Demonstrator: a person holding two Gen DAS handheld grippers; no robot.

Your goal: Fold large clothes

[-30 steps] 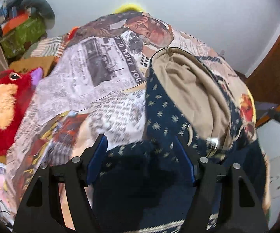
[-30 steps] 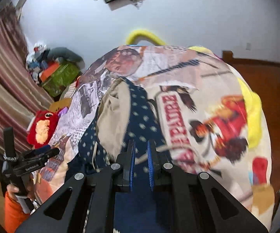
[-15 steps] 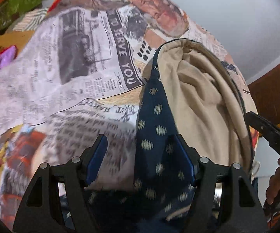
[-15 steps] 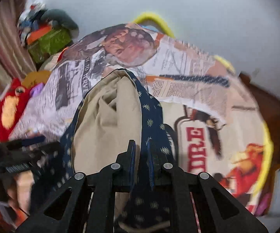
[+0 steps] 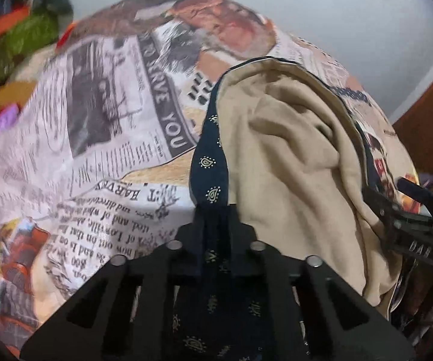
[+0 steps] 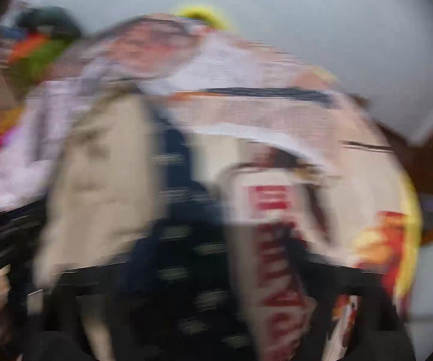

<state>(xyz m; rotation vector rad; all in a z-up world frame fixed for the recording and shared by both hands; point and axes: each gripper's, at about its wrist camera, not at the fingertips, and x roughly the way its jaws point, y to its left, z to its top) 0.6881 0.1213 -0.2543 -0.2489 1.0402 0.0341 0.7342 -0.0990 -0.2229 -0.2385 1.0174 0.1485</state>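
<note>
The dark blue dotted cloth with a tan lining [image 5: 291, 156] lies in the middle of the big newspaper-print bedsheet [image 5: 96, 150]. The left gripper [image 5: 216, 219] is pinched tight on the cloth's blue edge. The right gripper [image 5: 409, 228] sits at the cloth's other side; its picture is too blurry to tell if it grips. To fold well, I think both 2 hands should lift together and keep the edge straight. The cloth looks soft, floppy and wrinkly. The sheet looks smooth.
</note>
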